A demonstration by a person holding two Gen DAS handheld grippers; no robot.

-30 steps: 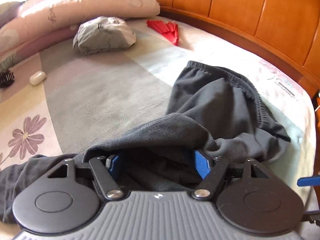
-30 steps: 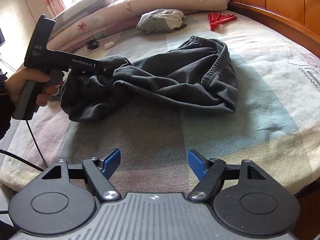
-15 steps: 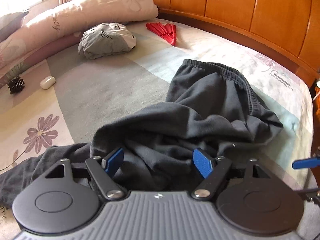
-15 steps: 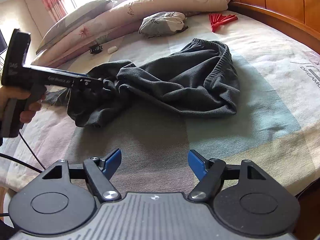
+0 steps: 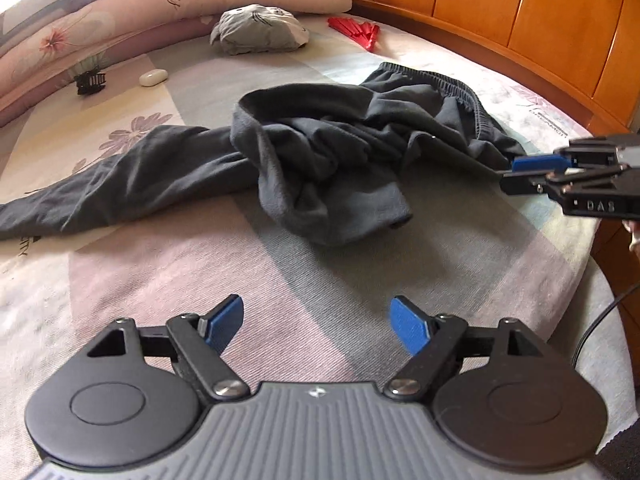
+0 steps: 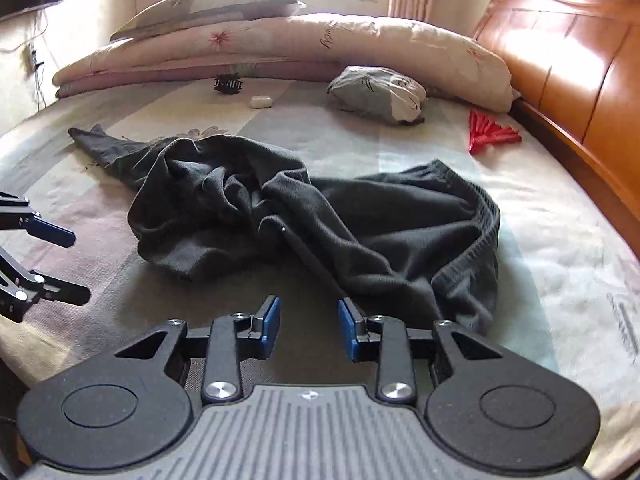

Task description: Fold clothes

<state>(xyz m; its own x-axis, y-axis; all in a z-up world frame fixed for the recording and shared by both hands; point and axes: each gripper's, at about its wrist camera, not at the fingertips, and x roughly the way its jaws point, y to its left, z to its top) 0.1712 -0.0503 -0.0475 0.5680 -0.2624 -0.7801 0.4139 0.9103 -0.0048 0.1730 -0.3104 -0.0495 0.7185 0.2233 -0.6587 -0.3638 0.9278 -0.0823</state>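
The dark grey trousers [image 5: 328, 152] lie in a crumpled heap in the middle of the bed [image 5: 168, 264]; one leg stretches flat out toward the left side of the left wrist view, and the stretchy waistband [image 6: 480, 216] lies on the side near the wooden headboard [image 6: 580, 72]; there are no boxes or baskets to see, only loose things on the bed; a folded grey cloth [image 6: 376, 94], a red fan [image 6: 494, 134], a small white case [image 6: 261, 101] and a black hair clip [image 6: 228, 83] sit far back near the long flowery pillows [image 6: 280, 48]; the left hand-held gripper [image 5: 316, 320] is wide open and holds nothing; the trousers lie ahead of it with bare sheet between, not touching; the right hand-held gripper [image 6: 308, 324] is partly open, its blue pads closer together, and it holds nothing too; it sits just beside the near edge of the trousers, by the waistband end; whether it touches the cloth I cannot tell.
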